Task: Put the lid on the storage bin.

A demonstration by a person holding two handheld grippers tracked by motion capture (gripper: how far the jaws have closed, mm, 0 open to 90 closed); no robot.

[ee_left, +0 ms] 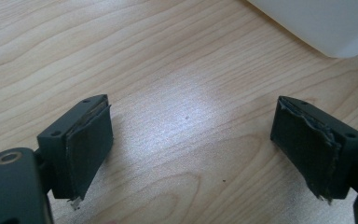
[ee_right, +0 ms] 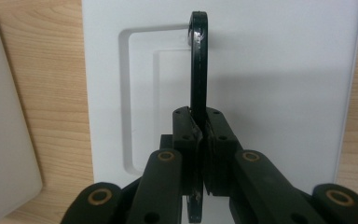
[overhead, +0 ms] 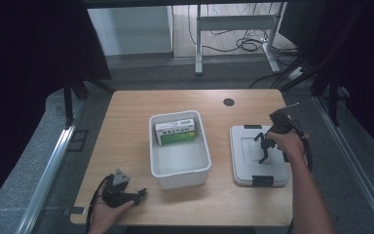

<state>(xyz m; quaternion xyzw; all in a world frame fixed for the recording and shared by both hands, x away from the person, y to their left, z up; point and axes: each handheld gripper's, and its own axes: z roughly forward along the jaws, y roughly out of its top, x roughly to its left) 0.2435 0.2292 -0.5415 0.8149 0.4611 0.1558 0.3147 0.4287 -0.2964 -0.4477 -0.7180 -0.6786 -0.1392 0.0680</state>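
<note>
The lid [overhead: 259,155], white with black latches, is lying flat on the wooden table [overhead: 126,141], just right of the open white bin [overhead: 179,168]. Its black handle [ee_right: 198,60] is being pinched edge-on between the pressed-together jaws of the right gripper [ee_right: 200,135], which is being held over the lid's middle. The left gripper [ee_left: 191,144] is being rested at the table's near left corner, jaws spread wide over bare wood. A green and white box [overhead: 176,132] is lying inside the bin's far end.
</note>
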